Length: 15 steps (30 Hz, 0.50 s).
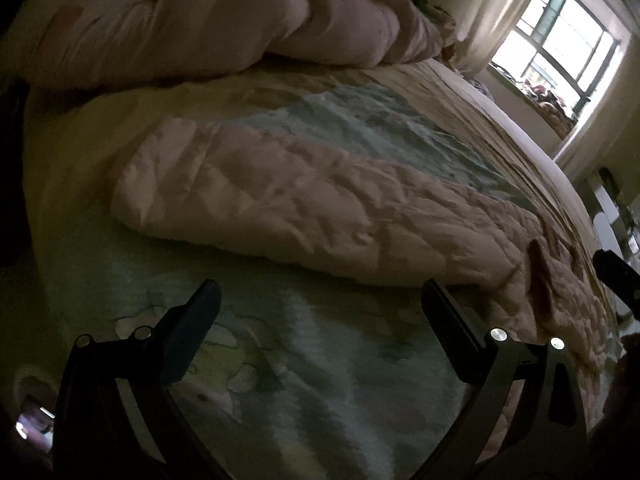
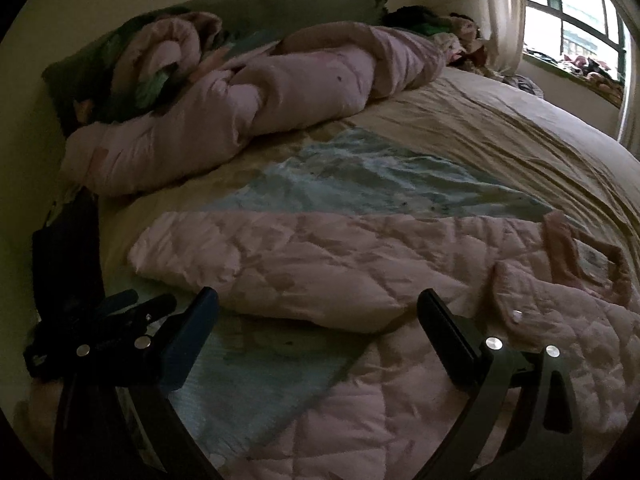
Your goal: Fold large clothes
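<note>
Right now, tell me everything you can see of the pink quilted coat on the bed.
The coat is pale pink and quilted, puffy as if padded, with creased stitching. It lies flat on the bed, over a blue-green patterned sheet. One sleeve stretches out sideways, away from the window; the body spreads toward the right gripper. A collar or flap edge stands up near a small pale snap. Both grippers are open, and neither grips it; the left gripper is beside the sleeve.

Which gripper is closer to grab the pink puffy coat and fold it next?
Probably the right gripper: it is open with the pink quilted coat under and between its fingers. The left gripper, also open, hovers over the bedsheet, coat edge just ahead.
</note>
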### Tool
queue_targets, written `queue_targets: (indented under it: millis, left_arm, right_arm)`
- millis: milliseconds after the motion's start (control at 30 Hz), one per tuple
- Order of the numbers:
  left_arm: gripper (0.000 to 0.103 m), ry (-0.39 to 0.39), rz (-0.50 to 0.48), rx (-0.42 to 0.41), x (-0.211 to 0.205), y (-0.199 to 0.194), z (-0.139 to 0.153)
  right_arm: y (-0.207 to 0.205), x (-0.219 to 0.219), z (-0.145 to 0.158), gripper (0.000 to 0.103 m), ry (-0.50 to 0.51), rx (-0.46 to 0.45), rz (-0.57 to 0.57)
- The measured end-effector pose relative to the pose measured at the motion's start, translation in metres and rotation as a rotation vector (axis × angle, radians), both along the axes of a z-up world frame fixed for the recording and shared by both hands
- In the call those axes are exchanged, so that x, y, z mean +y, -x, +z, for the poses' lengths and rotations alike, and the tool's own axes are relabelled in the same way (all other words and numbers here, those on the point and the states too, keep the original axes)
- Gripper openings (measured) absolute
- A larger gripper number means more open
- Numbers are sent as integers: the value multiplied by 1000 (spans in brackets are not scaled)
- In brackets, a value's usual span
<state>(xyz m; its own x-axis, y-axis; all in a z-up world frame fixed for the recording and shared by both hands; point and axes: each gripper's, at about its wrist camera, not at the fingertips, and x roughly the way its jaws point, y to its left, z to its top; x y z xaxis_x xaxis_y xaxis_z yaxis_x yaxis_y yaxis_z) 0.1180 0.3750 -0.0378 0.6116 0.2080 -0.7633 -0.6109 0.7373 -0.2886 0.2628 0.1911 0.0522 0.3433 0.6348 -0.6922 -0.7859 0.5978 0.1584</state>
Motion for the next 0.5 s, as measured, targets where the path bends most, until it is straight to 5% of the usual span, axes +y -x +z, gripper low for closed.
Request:
queue_targets:
  millis: [500]
  left_arm:
    - [94,117,168,-31,75,7,-47]
  right_arm:
    - [0,50,-34,99,56,38,70]
